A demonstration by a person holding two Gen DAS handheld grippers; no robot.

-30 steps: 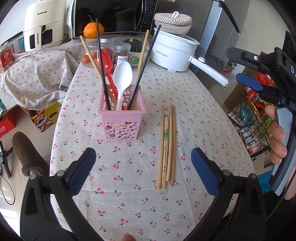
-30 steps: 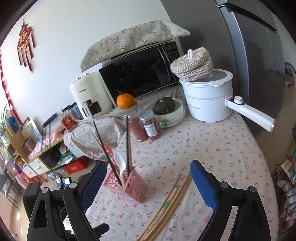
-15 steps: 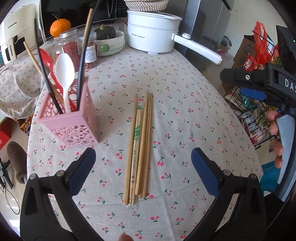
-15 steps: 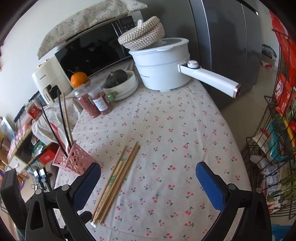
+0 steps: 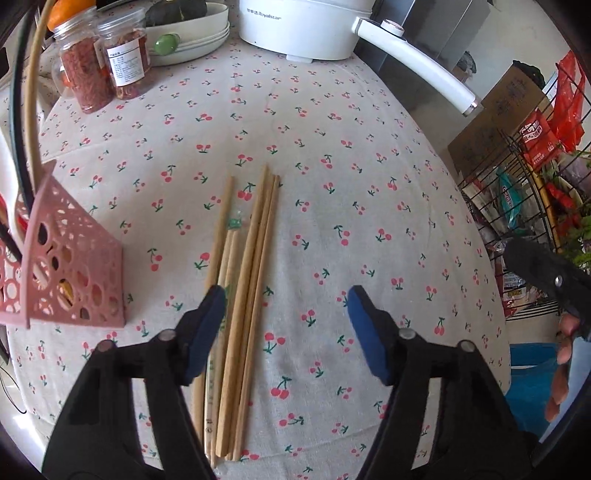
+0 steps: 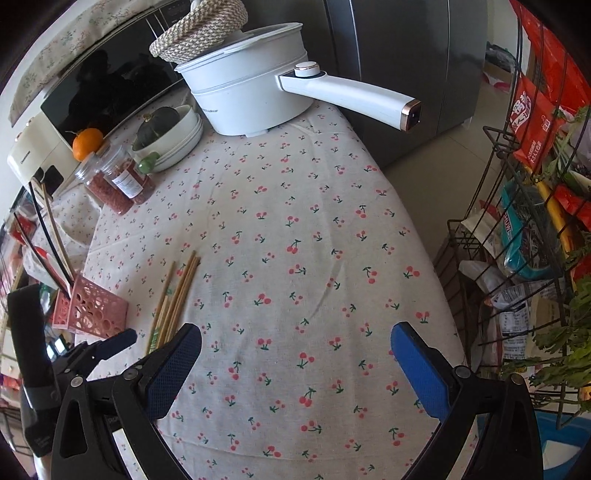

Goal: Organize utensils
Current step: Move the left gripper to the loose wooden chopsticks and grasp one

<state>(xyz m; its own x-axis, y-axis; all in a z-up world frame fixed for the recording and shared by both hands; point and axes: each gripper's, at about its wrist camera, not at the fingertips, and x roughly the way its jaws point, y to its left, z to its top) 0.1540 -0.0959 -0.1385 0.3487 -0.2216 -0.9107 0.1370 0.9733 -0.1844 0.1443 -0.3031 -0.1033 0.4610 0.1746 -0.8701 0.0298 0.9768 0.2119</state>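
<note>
At the far left of the left wrist view, a pink perforated holder (image 5: 70, 273) is seen standing on the cherry-print tablecloth (image 5: 369, 192), with a white spoon (image 5: 9, 192), dark sticks and a tan stick rising out of it. Behind it, two clear jars (image 5: 107, 62) with reddish contents are set beside a stack of white bowls (image 5: 195, 35), in which a dark green squash is carried. Just right of the holder, a bundle of wooden chopsticks (image 5: 243, 266) is laid flat on the cloth, running away from the camera. The left gripper (image 5: 284, 306) is held low over the near half of this bundle, its jaws spread apart; the left pad lies over the left edge of the bundle, while the right pad is well clear of it on bare cloth, and nothing is pinched. Further back, a white electric pot (image 5: 295, 26) with a long handle is placed at the table's far edge. At the right edge, a wire rack (image 5: 524, 206) filled with packets is seen beyond the table. In the right wrist view, the right gripper (image 6: 295, 354) is shown with its blue pads (image 6: 417, 365) spread wide over bare cloth, gripping nothing, and the chopsticks (image 6: 173, 299) are found to the left of it, beside the holder (image 6: 92, 310).
</note>
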